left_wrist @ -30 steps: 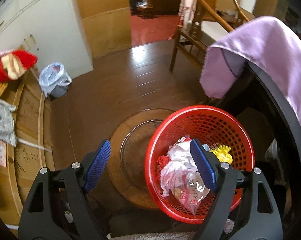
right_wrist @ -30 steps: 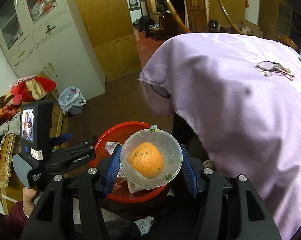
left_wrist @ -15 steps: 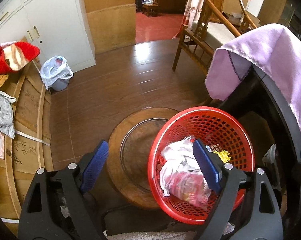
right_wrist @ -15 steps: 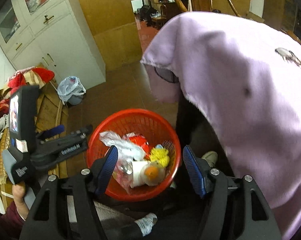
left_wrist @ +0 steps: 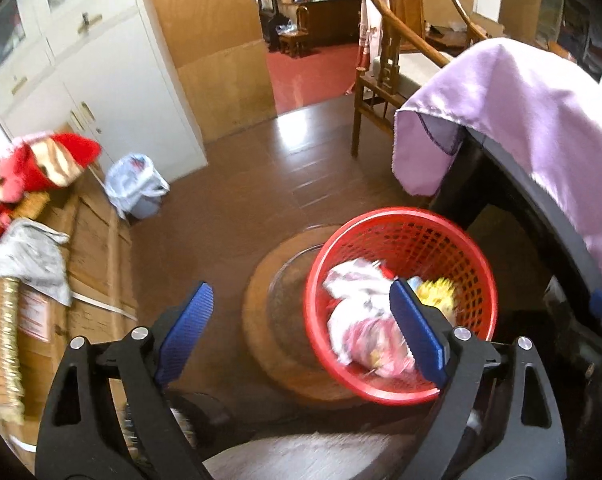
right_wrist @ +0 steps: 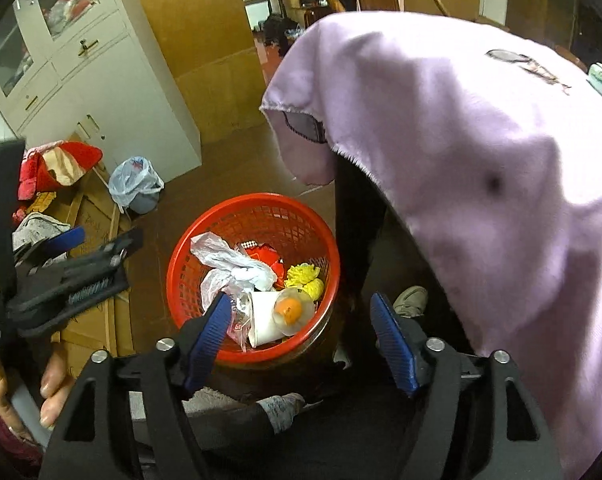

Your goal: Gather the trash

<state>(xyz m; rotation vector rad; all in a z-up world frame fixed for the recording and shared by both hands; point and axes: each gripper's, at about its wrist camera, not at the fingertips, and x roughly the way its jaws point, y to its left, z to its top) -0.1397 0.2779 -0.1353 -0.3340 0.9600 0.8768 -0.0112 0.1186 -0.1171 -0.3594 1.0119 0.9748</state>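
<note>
A red mesh basket (right_wrist: 205,240) (left_wrist: 433,232) stands on a round wooden stand beside the table. Inside lie crumpled white plastic (right_wrist: 237,264), yellow scraps (right_wrist: 305,278) and a white cup with a clear lid and something orange (right_wrist: 287,308) in it. Above the basket's near rim my right gripper (right_wrist: 301,332) hangs, its jaws opening, with nothing between the blue pads. High over the floor to the basket's left, my left gripper (left_wrist: 301,328) is also opening and holds nothing. In the right wrist view the left gripper (right_wrist: 65,276) shows at the left edge, a hand below it.
A table under a lilac cloth (right_wrist: 481,152) (left_wrist: 541,112) fills the right side. A small bin with a plastic bag (left_wrist: 135,188) stands by the white cabinet (left_wrist: 101,80). Clothes and cardboard (left_wrist: 41,208) lie at the left, a wooden chair (left_wrist: 385,80) behind.
The right gripper let go of the lidded cup, which dropped into the basket, and its jaws widened. The left gripper rose and tilted up, and its jaws spread a little.
</note>
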